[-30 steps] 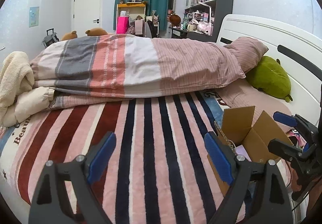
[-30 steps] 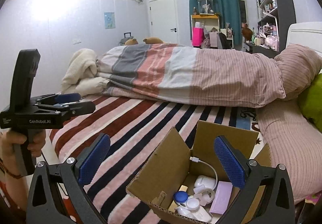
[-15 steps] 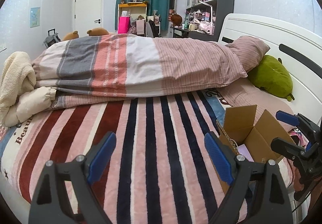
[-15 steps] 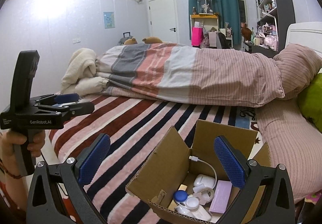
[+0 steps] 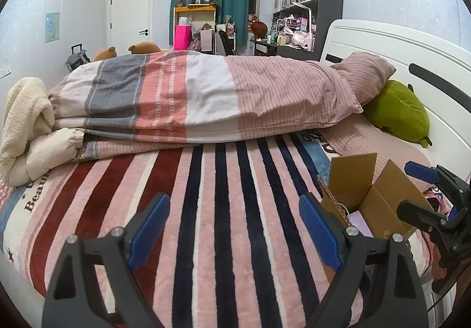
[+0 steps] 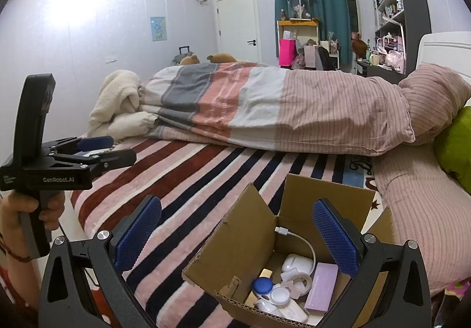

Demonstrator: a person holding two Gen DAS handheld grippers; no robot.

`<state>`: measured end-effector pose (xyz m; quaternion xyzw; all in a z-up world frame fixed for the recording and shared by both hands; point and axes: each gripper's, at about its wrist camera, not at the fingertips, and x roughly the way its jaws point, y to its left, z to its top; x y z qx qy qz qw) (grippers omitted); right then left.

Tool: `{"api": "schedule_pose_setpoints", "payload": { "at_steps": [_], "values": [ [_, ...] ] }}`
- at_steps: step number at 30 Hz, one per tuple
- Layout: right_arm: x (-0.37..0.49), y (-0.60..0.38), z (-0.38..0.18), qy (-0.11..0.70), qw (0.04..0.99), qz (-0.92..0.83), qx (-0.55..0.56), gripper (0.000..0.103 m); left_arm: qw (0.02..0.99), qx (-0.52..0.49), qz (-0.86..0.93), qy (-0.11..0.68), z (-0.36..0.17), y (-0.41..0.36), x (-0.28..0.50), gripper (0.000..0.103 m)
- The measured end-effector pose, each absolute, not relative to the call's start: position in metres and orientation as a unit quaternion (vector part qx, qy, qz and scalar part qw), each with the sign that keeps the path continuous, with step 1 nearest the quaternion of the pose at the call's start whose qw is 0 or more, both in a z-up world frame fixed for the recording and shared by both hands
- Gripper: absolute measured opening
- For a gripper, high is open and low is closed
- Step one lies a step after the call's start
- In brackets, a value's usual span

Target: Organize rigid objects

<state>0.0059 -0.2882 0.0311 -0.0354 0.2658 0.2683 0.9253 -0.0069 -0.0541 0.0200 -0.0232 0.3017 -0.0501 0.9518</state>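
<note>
We find the task's things gathered in an open cardboard box (image 6: 250, 242) that stands on the striped blanket (image 6: 188, 180) near the bed's edge, flaps up: a white charger with its cable (image 6: 297, 261), a roll of clear tape (image 6: 301, 281), a lilac flat case (image 6: 322, 289), a blue-capped round pot (image 6: 263, 286), a white-lidded pot (image 6: 280, 296) and a white oblong piece (image 6: 290, 311) beside them, all lying loose and touching one another on the box floor. Very little has changed over the last second: in both wrist views the bed sits a shade lower than it did, so we judge both tools have lifted or tilted slightly, while the box and its contents lie as they did. That near-stillness settles nothing about the stage; the scene fits small items already collected into the box just as well as items waiting to be taken out and arranged. Our right gripper (image 6: 237, 233) hovers just above the box with its jaws spread wide and nothing between the blue pads. Our left gripper (image 5: 234, 229) is likewise wide open and empty over bare blanket, well to the left of the box (image 5: 362, 195), gripped by a hand (image 6: 32, 210) at its handle. Beyond lie a folded duvet (image 5: 206, 98), a green plush (image 5: 397, 113) and the white headboard (image 5: 382, 45).
</note>
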Motion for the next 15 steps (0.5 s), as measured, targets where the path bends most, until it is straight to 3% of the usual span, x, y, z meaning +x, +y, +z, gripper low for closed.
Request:
{"api": "schedule_pose_setpoints", "payload": {
  "at_steps": [15],
  "values": [
    [0.0074,-0.29,0.0318,0.266,0.925,0.27,-0.037,0.103,0.952,-0.022,-0.049,0.301,0.0201,-0.0527,-0.0078,0.088]
  ]
}}
